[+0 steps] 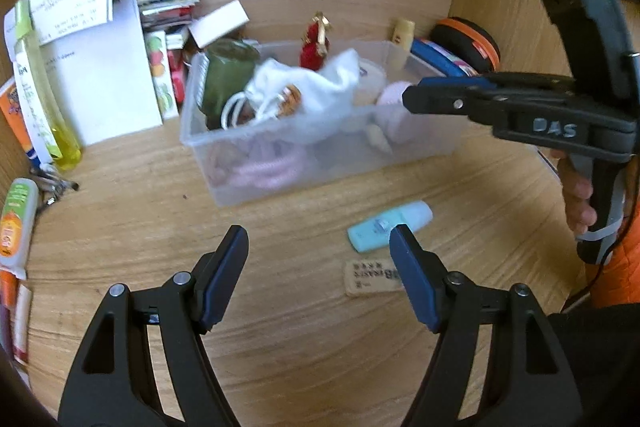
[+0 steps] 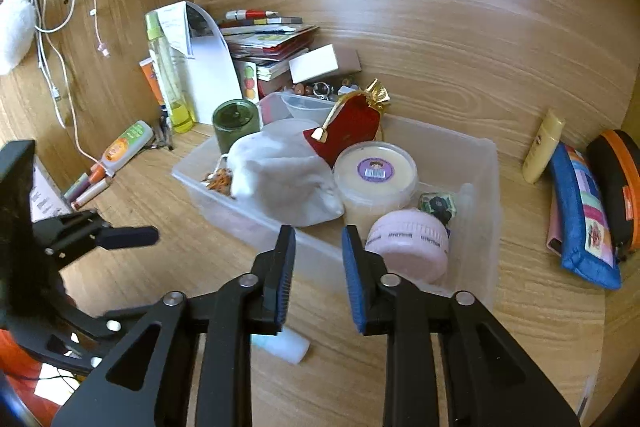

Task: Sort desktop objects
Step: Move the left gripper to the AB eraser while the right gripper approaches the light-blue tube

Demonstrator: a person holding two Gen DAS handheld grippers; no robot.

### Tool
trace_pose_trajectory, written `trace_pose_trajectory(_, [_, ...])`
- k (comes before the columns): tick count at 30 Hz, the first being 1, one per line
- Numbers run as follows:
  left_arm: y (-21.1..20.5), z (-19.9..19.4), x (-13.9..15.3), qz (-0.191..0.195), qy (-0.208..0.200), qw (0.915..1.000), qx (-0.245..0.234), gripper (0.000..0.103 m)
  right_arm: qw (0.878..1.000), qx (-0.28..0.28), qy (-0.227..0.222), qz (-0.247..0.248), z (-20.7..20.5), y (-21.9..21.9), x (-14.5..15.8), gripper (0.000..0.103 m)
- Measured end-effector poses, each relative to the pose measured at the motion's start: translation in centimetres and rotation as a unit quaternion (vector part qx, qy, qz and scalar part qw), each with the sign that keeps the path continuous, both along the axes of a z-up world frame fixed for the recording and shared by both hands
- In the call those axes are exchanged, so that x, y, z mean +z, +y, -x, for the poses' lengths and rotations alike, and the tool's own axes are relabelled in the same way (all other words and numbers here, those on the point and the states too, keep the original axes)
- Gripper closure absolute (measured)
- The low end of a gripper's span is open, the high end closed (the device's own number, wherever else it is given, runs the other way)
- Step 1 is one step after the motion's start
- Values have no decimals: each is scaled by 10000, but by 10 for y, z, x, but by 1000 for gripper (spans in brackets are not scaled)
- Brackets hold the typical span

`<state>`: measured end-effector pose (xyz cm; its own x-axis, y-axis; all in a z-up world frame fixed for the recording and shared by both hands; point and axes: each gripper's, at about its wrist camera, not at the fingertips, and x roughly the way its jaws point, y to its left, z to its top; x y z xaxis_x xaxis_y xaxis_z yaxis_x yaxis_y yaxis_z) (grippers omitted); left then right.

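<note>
A: How do the left tongs (image 1: 318,243) stand?

B: Spread wide, gripping nothing, low over the wooden surface (image 1: 304,347). Just past the tip of one finger lies a pale teal tube (image 1: 390,225), flat on the wood, and beside it a small brown card (image 1: 370,277) with print on it, partly behind that finger.

A: And the right tongs (image 2: 319,239)?

B: Parted by a narrower gap, also with nothing between the pads. They hang over the near rim of the clear plastic bin (image 2: 476,227), at its right end. In the left camera they (image 1: 412,95) show side-on above the bin (image 1: 320,183).

A: What sits in the bin?

B: Directly ahead of the right tongs, a pink round jar (image 2: 408,245). Behind it a lidded tub (image 2: 375,173) with a purple label, a white cloth pouch (image 2: 284,179) to the left, a dark green jar (image 2: 236,125) at the far left corner, and a red ornament with gold trim (image 2: 352,127) leaning at the back.

A: Outside it?

B: A blue patterned pouch (image 2: 584,219) and a cream bottle (image 2: 544,147) to the right, against the back wall. To the left, a yellow bottle (image 2: 168,75) stands upright beside white papers (image 2: 208,71) and stacked books (image 2: 268,39).
</note>
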<state>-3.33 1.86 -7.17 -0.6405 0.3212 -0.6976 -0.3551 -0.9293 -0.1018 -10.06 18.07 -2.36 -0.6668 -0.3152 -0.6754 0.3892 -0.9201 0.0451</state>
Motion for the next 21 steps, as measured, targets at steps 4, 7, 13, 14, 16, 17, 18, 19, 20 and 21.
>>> trace_pose_trajectory(4, [8, -5, -7, 31, -123, 9999, -114, 30, 10000, 13, 73, -8, -19, 2, -1, 63])
trace_pose_trajectory(7, [13, -7, -12, 52, -230, 9996, -130, 30, 9999, 54, 80, -117, -31, 4, -5, 57])
trace_pose_trajectory(13, [22, -11, -21, 83, -426, 9990, -76, 30, 9994, 131, -84, -323, -41, 12, -20, 54])
trace_pose_trajectory(14, [23, -12, -22, 85, -445, 9990, -62, 30, 9993, 140, -134, -325, -42, 15, -23, 54])
trace_pose_trajectory(16, [26, -14, -24, 102, -472, 9988, -15, 30, 9991, 154, -210, -336, -43, 19, -28, 54])
trace_pose_trajectory(17, [27, -15, -24, 120, -478, 9988, 8, 30, 9990, 164, -255, -322, -44, 21, -31, 54])
trace_pose_trajectory(18, [28, -15, -25, 145, -475, 9988, 40, 30, 9989, 177, -289, -312, -44, 22, -34, 54])
trace_pose_trajectory(19, [30, -16, -26, 171, -473, 9987, 67, 30, 9989, 199, -320, -293, -45, 24, -35, 54])
trace_pose_trajectory(20, [32, -16, -27, 186, -479, 9986, 82, 31, 9987, 230, -359, -290, -45, 25, -38, 54])
trace_pose_trajectory(21, [34, -17, -28, 208, -485, 9986, 103, 32, 9985, 246, -380, -299, -45, 25, -39, 54])
